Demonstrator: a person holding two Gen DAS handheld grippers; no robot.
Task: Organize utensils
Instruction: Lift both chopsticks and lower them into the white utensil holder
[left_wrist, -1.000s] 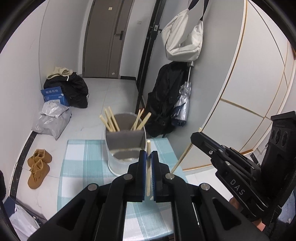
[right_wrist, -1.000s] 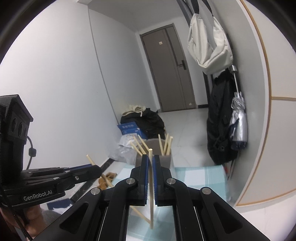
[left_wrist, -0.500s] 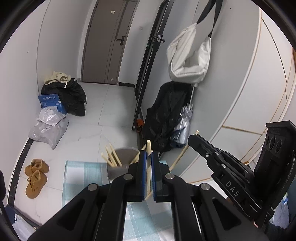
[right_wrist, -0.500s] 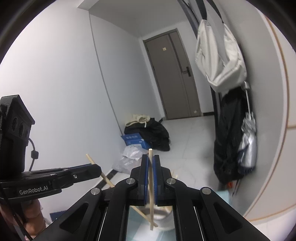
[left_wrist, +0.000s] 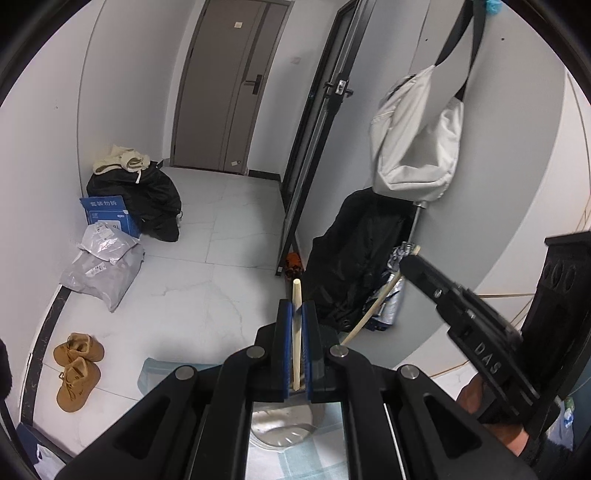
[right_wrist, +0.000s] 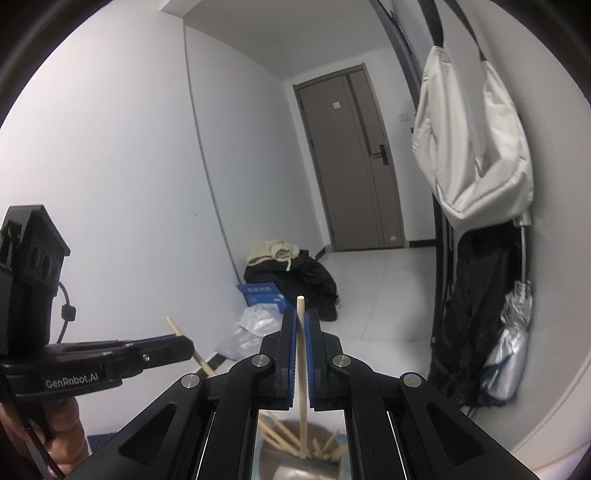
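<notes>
Left wrist view: each gripper pinches one chopstick above the holder

Left wrist view, biggest first: your left gripper (left_wrist: 294, 345) fills the lower half, its blue pads pressed onto a pale chopstick (left_wrist: 296, 325) that stands nearly upright, tip poking out at 12 o'clock. Below the fingers, at 6 o'clock, you can see part of the metal utensil holder (left_wrist: 282, 430) resting on the teal checked tablecloth (left_wrist: 295, 461). At 3 o'clock your right gripper (left_wrist: 410, 264) crosses in from the side, clamped on its slanted chopstick (left_wrist: 373, 312).

In the right wrist view your right gripper (right_wrist: 302, 354) squeezes its chopstick (right_wrist: 301, 369), whose lower end hangs over the holder (right_wrist: 295, 461). Several more chopsticks (right_wrist: 277, 435) lean inside that holder. At 9 o'clock your left gripper (right_wrist: 184, 345) holds its stick (right_wrist: 181, 332) tilted.

Off the table, a white bag (left_wrist: 417, 140) hangs on the wall at 1 o'clock, and brown boots (left_wrist: 75, 369) sit on the floor at 8 o'clock.
</notes>
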